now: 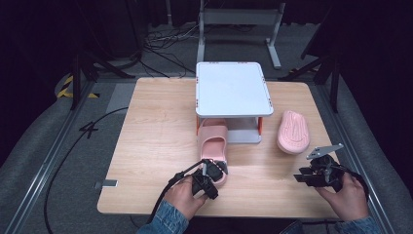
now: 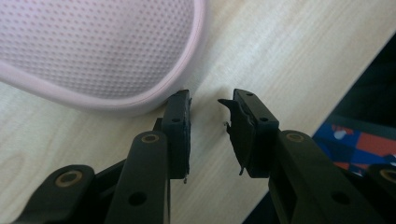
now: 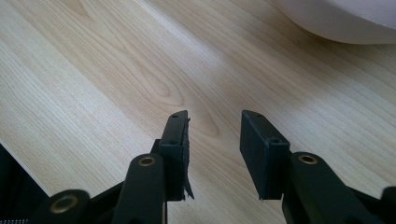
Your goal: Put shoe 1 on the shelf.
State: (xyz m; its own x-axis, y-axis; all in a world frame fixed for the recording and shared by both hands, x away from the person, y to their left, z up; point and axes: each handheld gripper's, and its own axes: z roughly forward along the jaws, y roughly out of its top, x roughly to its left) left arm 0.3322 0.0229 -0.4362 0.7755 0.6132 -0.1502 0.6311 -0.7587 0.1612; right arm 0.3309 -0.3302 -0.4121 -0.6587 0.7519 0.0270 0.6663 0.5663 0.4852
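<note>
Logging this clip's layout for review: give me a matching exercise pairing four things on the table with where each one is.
Things:
1. upright pink slipper
2. overturned pink slipper
3. white shelf rack
4. right gripper

Places:
A. at the table's far middle
B. over bare wood near the right front corner
C. toe under the rack, heel by the left gripper
D. sole up, right of the rack

Pairs: 1-C, 2-D, 3-A, 4-B
</note>
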